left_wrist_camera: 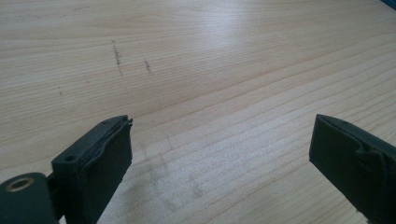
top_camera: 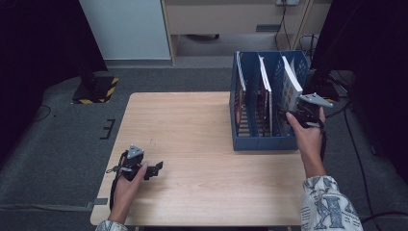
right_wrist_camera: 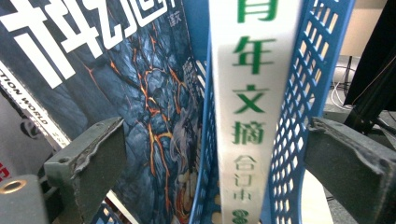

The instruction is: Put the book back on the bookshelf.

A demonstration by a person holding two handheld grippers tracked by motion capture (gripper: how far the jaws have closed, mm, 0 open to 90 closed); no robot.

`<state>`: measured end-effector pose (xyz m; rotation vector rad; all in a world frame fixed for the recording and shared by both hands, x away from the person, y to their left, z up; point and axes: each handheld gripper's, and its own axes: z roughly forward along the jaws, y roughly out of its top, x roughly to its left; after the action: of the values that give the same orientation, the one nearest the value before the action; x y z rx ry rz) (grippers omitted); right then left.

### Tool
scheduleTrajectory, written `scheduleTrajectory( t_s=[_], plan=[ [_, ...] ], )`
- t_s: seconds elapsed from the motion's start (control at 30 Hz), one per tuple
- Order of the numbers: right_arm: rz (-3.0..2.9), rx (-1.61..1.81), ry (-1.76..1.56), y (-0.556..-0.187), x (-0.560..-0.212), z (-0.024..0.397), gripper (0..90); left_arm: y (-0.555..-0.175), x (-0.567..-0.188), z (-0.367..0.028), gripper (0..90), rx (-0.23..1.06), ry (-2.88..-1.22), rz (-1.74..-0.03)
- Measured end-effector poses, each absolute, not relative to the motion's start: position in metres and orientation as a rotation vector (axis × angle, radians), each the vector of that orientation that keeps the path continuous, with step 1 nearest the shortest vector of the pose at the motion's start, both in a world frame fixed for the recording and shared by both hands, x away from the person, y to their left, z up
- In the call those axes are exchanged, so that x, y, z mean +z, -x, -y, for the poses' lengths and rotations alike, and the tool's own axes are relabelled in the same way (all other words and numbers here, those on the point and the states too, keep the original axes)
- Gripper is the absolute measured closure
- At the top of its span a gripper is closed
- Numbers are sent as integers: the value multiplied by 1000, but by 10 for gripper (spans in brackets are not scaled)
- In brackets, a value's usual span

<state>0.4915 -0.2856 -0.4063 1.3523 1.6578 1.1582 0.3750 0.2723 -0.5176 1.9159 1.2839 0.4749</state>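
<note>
1. Right tool (top_camera: pixel 299 111), at the right of the high view, stands released at the blue file rack (top_camera: pixel 262 142); its black pads flank the white-spined book (right_wrist_camera: pixel 252 107) without pressing it.
2. That book sits upright in the rack's rightmost slot (top_camera: pixel 290 86), so I judge its placing is done, and only the withdrawal of the hand is left.
3. Left tool (top_camera: pixel 155 170) rests released and empty on the tabletop (top_camera: pixel 192 125), lower left of the frame.
4. The right gripper view shows green characters on the spine and a dark magazine (right_wrist_camera: pixel 140 93) in the next slot; the high view shows three slots filled.
</note>
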Motion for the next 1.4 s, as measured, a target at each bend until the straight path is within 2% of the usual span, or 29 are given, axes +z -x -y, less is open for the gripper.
scheduleTrajectory(
  t_s=[1.4],
  plan=[
    [-1699, 1167, -1321, -456, -411, 290, 80, -375, -518, -271, 52, 470, -1925, -1287]
  ],
)
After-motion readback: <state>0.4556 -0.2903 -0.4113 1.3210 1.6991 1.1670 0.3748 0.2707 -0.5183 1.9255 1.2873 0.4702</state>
